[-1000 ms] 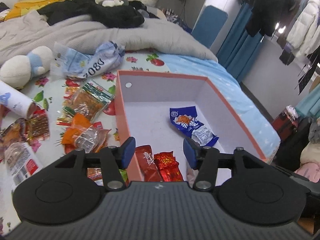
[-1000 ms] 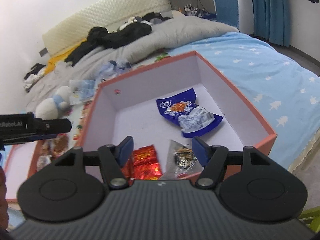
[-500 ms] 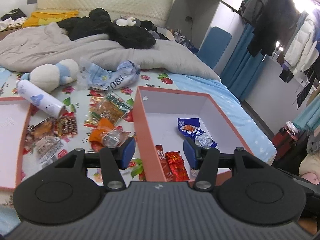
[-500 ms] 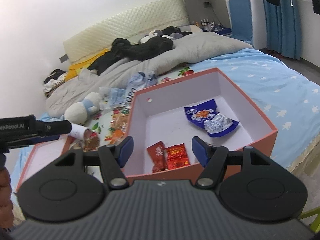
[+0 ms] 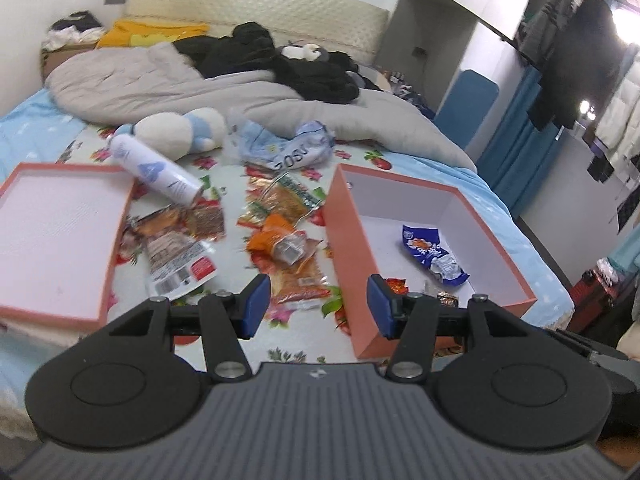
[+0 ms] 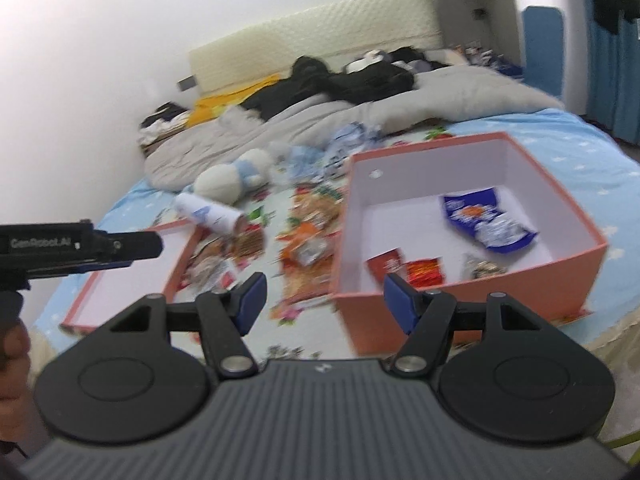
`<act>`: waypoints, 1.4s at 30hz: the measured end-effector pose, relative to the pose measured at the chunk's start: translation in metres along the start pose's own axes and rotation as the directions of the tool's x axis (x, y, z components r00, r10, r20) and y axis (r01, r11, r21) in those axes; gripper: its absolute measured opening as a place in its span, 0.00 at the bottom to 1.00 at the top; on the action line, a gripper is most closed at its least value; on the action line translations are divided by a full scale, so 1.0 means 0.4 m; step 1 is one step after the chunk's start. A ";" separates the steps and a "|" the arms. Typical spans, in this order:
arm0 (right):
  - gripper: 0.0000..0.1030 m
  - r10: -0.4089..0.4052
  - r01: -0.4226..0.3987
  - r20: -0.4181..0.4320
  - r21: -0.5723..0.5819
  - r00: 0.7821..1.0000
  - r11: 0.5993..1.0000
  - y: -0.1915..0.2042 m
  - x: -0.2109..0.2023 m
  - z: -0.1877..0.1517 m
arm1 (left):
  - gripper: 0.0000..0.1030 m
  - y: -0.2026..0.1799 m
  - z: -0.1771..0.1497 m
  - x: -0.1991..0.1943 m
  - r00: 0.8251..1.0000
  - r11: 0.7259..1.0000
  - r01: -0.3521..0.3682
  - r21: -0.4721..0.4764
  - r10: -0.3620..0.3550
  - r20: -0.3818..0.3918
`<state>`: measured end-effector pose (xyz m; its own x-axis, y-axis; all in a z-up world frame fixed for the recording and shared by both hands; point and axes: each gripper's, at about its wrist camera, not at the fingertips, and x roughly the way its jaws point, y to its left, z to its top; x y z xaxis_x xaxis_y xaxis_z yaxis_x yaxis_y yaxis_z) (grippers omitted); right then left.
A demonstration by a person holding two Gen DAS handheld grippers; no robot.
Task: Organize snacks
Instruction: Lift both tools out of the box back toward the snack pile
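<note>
Left gripper (image 5: 315, 305): jaws approx. half open, nothing between them, held above the bed w/ the near corner of the salmon box (image 5: 345, 240) behind the right pad. Right gripper (image 6: 322, 302): jaws likewise part open and empty, over the gap between box and loose snacks.

Box sits on the floral sheet (image 5: 224, 192), open top, white inside. Contents: blue packet (image 6: 486, 220) toward the far right side; red packets (image 6: 404, 268) and a clear-wrapped item (image 6: 482, 268) along the near wall.

Loose snacks (image 5: 280, 240) lie on the sheet just left of the box: orange packs, a brown pack w/ red-white label (image 5: 176, 256), mixed wrappers. White tube (image 5: 158, 170) lies tilted by the plush toy (image 5: 182, 132). Box lid (image 5: 56, 232) lies inside-up at far left, apart from the box.

Right view blurred; left gripper's body seen at its left edge, person's hand (image 6: 12, 356) below it.
</note>
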<state>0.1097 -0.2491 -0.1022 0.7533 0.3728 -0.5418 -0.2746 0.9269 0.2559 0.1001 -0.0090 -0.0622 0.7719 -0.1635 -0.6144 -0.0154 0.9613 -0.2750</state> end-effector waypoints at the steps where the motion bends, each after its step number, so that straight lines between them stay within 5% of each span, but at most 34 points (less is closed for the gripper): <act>1: 0.65 0.006 -0.006 -0.001 -0.008 1.000 1.000 0.012 -0.001 -0.006 | 0.57 0.011 -0.005 -0.005 1.000 1.000 -0.003 -0.008 0.003 0.000; 18: 0.65 0.059 -0.062 -0.049 -0.055 0.997 0.997 0.086 0.061 -0.055 | 0.61 0.170 -0.071 0.043 0.997 0.988 -0.072 -0.137 0.067 -0.041; 34: 0.65 0.055 -0.072 -0.104 -0.164 0.993 0.984 0.147 0.290 -0.021 | 0.68 0.334 -0.008 0.282 0.991 0.965 -0.122 -0.233 0.108 -0.073; 42: 0.65 0.018 -0.046 -0.123 -0.228 0.992 0.973 0.165 0.449 -0.001 | 0.82 0.418 0.028 0.418 0.986 0.944 -0.163 -0.288 0.144 -0.084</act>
<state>0.2266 -0.1210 -0.1828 0.6689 0.3918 -0.6317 -0.4378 0.8944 0.0911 0.2340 0.1269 -0.2026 0.7052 -0.0411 -0.7078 -0.3235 0.8697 -0.3728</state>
